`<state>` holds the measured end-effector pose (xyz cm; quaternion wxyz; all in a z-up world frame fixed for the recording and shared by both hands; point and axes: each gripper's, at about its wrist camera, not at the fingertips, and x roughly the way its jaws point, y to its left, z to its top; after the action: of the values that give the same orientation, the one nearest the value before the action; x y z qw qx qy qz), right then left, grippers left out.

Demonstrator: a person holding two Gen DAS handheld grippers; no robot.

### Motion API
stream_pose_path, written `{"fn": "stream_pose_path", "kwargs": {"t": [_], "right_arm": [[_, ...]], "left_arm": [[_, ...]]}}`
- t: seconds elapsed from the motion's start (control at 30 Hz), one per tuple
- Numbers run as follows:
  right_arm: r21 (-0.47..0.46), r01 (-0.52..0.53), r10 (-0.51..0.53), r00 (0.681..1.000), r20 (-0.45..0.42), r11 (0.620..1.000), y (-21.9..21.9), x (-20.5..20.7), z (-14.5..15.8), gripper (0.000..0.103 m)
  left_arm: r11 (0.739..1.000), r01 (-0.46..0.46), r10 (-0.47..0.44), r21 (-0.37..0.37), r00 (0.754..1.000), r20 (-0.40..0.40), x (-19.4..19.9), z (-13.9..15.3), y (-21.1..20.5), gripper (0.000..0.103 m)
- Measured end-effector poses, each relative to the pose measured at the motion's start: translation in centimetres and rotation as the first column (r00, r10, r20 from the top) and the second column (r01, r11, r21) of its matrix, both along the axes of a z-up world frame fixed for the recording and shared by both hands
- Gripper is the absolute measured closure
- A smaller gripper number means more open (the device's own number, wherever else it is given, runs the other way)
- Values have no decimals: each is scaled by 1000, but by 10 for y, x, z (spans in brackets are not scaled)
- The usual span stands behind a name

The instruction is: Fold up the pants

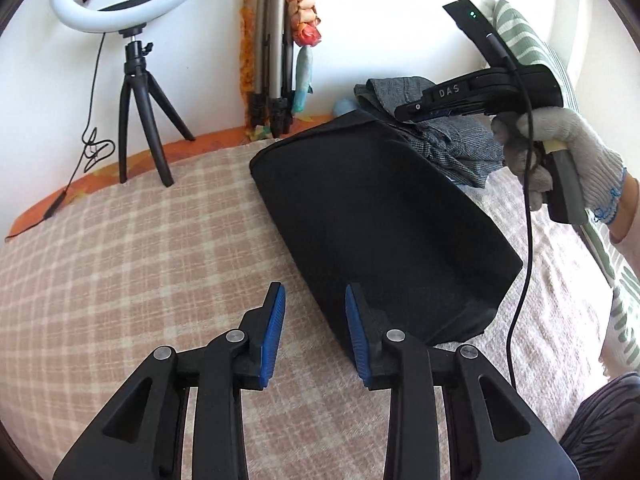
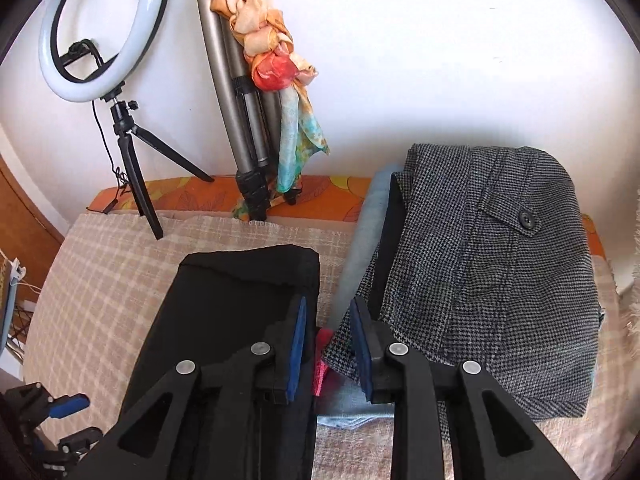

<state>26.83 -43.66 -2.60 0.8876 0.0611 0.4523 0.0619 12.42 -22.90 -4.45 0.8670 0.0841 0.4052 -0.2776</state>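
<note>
The black pants lie folded into a long rectangle on the checked blanket; they also show in the right wrist view. My left gripper is open and empty, just above the blanket at the pants' near left edge. My right gripper is open and empty, raised above the far right corner of the pants, next to the clothes pile. It shows from outside in the left wrist view, held in a gloved hand.
A grey houndstooth garment tops a pile with light blue cloth at the right. A ring light on a small tripod and a folded tripod with a scarf stand by the white wall.
</note>
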Motion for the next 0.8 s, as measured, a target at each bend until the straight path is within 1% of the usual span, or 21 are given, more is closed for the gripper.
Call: {"fn": "stream_pose_path", "kwargs": {"t": [0.07,0.17,0.23,0.27,0.3,0.33,0.37,0.43,0.53,0.6,0.63,0.67,0.7,0.73,0.77,0.8], "right_arm": [[25,-34,34,999,29,999,4,-21,11,79],[11,-123,122,991,49,992,26,-56,15,78],[20,-171,169,984,47,985,40,-71,7,79],[20,-185,184,982,33,983,45,-73,0,79],[-4,-196,196,981,14,981,50,-73,-8,80],[-41,-195,195,981,-1,980,53,-71,-17,80],[-52,-185,184,983,-20,981,52,-68,-26,80],[-28,-148,147,988,-47,989,41,-61,-40,83],[-27,-97,95,992,-83,995,27,-54,-61,84],[2,-85,85,992,-94,996,21,-54,-68,84],[0,-78,77,993,-89,997,20,-56,-67,83],[3,-73,73,994,-85,997,19,-59,-65,79],[17,-66,67,994,-81,998,16,-61,-63,78],[32,-55,57,995,-77,998,12,-64,-60,75],[43,-46,48,996,-69,998,8,-68,-58,66],[50,-37,39,998,-52,998,6,-72,-54,63]], "left_arm": [[1000,28,-28,12,1000,9,0,-4,-9,73],[999,39,-39,6,999,-4,2,-11,-17,74],[998,50,-50,24,999,-5,1,-15,-24,73],[998,57,-57,37,998,-4,2,-18,-27,73],[997,62,-62,49,998,-4,2,-21,-30,73],[996,66,-66,58,998,-4,3,-24,-33,73],[995,71,-71,65,997,-5,3,-26,-35,73],[993,86,-86,81,996,-4,2,-33,-35,73],[987,105,-107,123,994,11,-2,-46,-36,73],[986,108,-113,126,993,30,-4,-47,-36,73],[987,106,-110,122,994,26,-3,-46,-35,73],[988,103,-106,111,994,15,-2,-45,-33,73],[991,96,-96,93,995,2,0,-42,-30,73],[994,83,-83,67,997,-10,1,-37,-25,73],[996,73,-72,44,997,-21,2,-33,-21,73],[998,61,-60,30,998,-23,3,-29,-17,73]]}}
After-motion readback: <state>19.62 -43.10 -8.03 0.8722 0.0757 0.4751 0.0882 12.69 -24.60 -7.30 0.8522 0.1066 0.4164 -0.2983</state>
